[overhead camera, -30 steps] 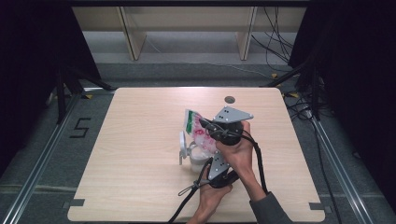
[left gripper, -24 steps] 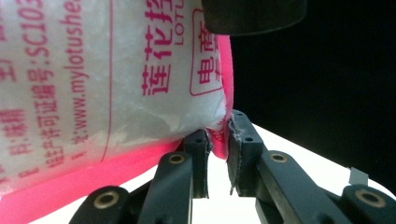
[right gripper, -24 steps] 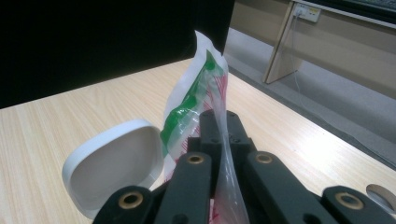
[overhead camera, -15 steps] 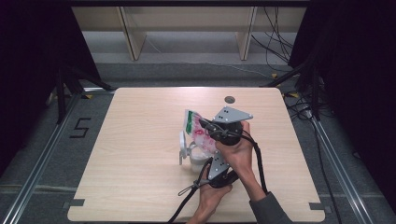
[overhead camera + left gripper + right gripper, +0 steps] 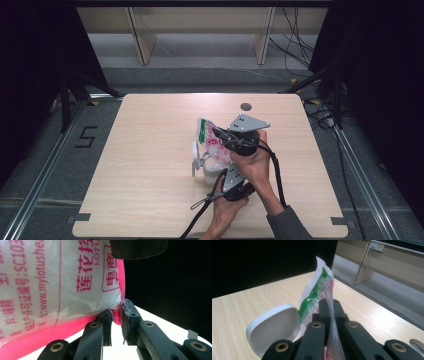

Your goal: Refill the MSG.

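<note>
OK, I've got both grippers clamped on the bag (image 5: 212,145): right gripper (image 5: 327,305) pinches its top edge, left gripper (image 5: 117,315) its pink bottom corner. White tub (image 5: 273,327) sits just left of the right jaws.

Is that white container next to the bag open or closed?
Open. In the right gripper view the white container's lid stands tipped up on edge beside the plastic bag, its hollow inside facing the camera.
</note>
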Action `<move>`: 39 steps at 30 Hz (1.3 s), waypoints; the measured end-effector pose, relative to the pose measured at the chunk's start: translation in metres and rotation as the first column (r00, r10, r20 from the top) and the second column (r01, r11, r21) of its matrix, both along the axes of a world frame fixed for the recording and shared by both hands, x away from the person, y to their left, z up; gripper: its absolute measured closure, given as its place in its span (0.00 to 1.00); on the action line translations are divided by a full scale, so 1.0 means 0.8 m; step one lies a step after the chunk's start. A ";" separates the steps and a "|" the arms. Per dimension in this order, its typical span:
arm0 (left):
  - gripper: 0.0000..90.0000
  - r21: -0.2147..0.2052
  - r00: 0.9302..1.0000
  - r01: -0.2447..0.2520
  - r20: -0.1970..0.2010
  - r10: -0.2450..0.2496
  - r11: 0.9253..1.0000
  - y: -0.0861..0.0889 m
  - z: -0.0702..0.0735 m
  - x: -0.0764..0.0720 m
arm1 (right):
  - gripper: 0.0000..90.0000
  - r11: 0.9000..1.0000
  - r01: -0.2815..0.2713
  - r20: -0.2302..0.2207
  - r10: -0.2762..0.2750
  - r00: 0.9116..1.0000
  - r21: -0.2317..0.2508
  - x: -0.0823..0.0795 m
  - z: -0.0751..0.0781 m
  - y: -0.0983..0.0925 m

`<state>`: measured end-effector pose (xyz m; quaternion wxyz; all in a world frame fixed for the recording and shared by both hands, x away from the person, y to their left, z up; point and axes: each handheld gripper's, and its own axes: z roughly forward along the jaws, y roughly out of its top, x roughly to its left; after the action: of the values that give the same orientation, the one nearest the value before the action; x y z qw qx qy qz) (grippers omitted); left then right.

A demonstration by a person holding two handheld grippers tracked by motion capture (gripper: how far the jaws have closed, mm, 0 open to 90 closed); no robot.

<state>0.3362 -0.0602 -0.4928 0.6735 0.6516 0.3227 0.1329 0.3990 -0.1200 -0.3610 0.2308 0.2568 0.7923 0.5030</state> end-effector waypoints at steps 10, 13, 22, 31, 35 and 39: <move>0.88 0.002 1.000 -0.004 -0.006 0.004 1.000 0.001 0.001 -0.001 | 1.00 1.000 -0.004 0.002 0.004 1.000 0.003 -0.001 -0.001 0.003; 0.88 0.004 1.000 -0.008 -0.008 0.008 1.000 0.001 0.001 0.000 | 1.00 1.000 -0.004 -0.003 0.004 1.000 -0.013 -0.002 -0.001 0.004; 0.88 -0.004 1.000 0.002 0.000 -0.002 1.000 0.000 0.000 -0.001 | 1.00 1.000 0.004 -0.010 -0.004 1.000 -0.003 -0.003 -0.001 0.004; 0.87 -0.008 1.000 0.001 -0.002 -0.001 1.000 0.000 0.000 0.000 | 1.00 1.000 0.016 -0.019 -0.016 1.000 0.001 -0.003 -0.002 0.005; 0.88 -0.009 1.000 0.005 -0.003 -0.006 1.000 0.001 0.001 -0.001 | 1.00 1.000 -0.008 0.000 0.008 1.000 -0.011 -0.002 0.001 0.002; 0.88 0.000 1.000 -0.002 -0.007 0.002 1.000 0.000 0.001 -0.002 | 1.00 1.000 -0.005 -0.004 0.005 1.000 -0.014 -0.002 -0.001 0.004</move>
<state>0.3350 -0.0599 -0.4920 0.6721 0.6519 0.3257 0.1315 0.3976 -0.1172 -0.3614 0.2298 0.2545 0.7968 0.4976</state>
